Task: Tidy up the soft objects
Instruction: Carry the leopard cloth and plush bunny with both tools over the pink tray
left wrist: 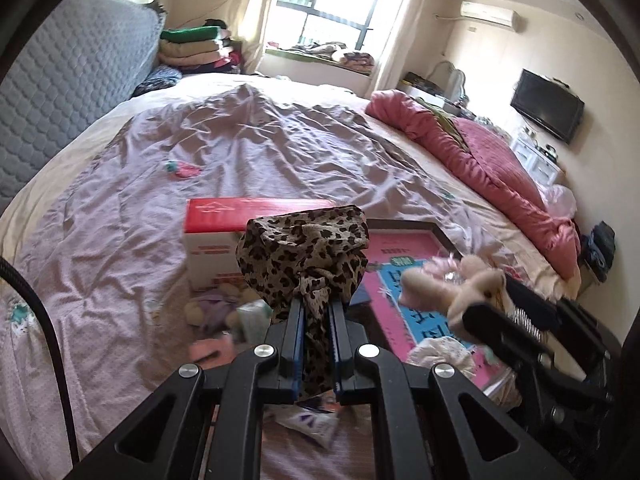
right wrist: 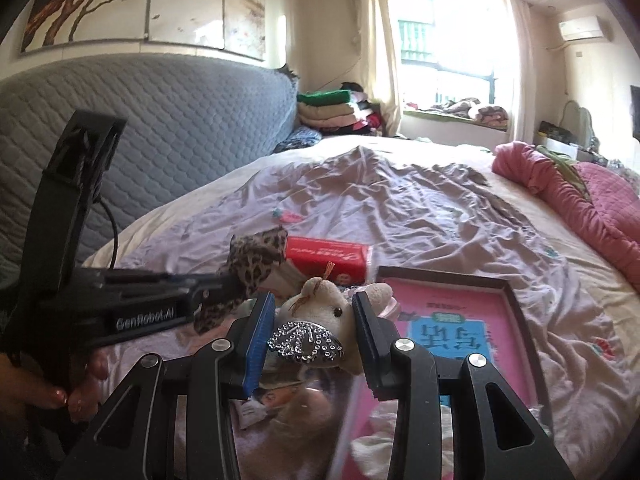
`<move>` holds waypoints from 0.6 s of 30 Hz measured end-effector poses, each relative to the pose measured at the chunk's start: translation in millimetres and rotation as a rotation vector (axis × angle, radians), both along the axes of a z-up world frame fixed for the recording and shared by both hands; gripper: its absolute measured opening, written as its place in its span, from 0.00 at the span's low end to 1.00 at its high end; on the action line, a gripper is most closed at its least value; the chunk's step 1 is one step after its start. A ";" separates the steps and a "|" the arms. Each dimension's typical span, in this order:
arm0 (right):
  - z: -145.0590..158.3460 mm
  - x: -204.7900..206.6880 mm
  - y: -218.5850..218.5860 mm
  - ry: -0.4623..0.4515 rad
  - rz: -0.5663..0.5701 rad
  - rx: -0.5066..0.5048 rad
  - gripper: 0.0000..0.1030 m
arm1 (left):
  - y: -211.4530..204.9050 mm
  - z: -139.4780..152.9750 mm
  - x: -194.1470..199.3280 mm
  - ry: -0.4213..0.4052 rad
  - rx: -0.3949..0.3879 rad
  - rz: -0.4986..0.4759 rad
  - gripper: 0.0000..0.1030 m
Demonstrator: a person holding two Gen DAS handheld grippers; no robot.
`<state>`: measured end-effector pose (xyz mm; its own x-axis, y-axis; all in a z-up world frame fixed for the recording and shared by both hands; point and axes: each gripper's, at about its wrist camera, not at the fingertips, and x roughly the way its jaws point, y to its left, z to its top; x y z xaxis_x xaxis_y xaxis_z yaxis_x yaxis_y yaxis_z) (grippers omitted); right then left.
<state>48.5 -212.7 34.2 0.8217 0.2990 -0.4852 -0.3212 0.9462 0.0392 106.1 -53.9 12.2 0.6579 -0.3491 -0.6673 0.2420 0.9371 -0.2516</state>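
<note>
Nearest to me, my left gripper [left wrist: 316, 312] has its fingers pressed together on a leopard-print scarf [left wrist: 304, 256], which bunches into a puff above the tips while a tail hangs down between the blue pads. In the right wrist view my right gripper [right wrist: 314, 312] pinches a small cream plush toy [right wrist: 320, 312] between its pads, a rhinestone-studded ornament [right wrist: 306, 344] lying on the toy's front. Both loads are lifted clear of the bed. At the lower left of that view I see a hand [right wrist: 76, 388] wrapped around the left gripper's handle.

Just below the grippers lies a blurred heap of small soft items [left wrist: 220, 308]. Beyond it stands a red-and-white carton [left wrist: 224, 232], and beside that a dark-framed pink board [left wrist: 416, 272] with blue lettering lies flat on the wrinkled lilac sheet [left wrist: 240, 140].

Further off, a pink quilt [left wrist: 472, 148] is bunched along the bed's far edge. A grey quilted headboard [right wrist: 180, 120] stands at the left, with folded clothes [right wrist: 332, 112] stacked beside it under the bright window [right wrist: 444, 36].
</note>
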 end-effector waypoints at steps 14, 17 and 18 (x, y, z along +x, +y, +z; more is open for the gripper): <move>4.3 -5.2 -69.0 -0.011 -0.118 0.048 0.40 | -67.5 -3.9 -12.8 0.010 0.045 -0.125 0.11; 2.0 -5.9 -81.5 -0.007 -0.136 0.063 0.40 | -79.1 -9.3 -12.6 0.028 0.052 -0.139 0.11; 1.1 -6.2 -85.0 -0.007 -0.141 0.067 0.40 | -82.6 -11.9 -11.8 0.037 0.050 -0.143 0.11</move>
